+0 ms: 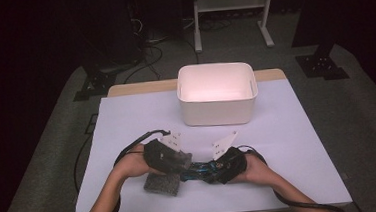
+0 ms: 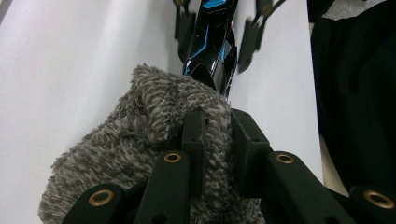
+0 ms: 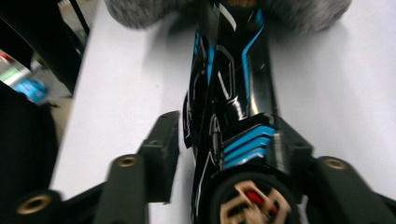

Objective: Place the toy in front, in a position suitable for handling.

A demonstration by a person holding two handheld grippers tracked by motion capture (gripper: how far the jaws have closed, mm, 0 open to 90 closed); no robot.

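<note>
A grey fuzzy fabric pouch (image 1: pixel 162 184) (image 2: pixel 140 140) lies near the table's front edge, and my left gripper (image 1: pixel 180 161) (image 2: pixel 217 121) is shut on its upper edge. A glossy black toy car with blue stripes (image 1: pixel 200 169) (image 2: pixel 210 42) (image 3: pixel 233 93) lies between the two grippers, its far end at the pouch's mouth. My right gripper (image 1: pixel 214 169) (image 3: pixel 226 130) straddles the car's rear. Its right pad rests against the car, while a strip of table shows between its left pad (image 3: pixel 161 140) and the car. A wheel (image 3: pixel 247 200) shows at the rear.
A white rectangular bin (image 1: pixel 217 94) stands at the back of the table, with nothing seen inside it. The white table cover (image 1: pixel 127 120) spreads around the hands. A dark floor with cables and a white stand's legs (image 1: pixel 229 13) lies beyond.
</note>
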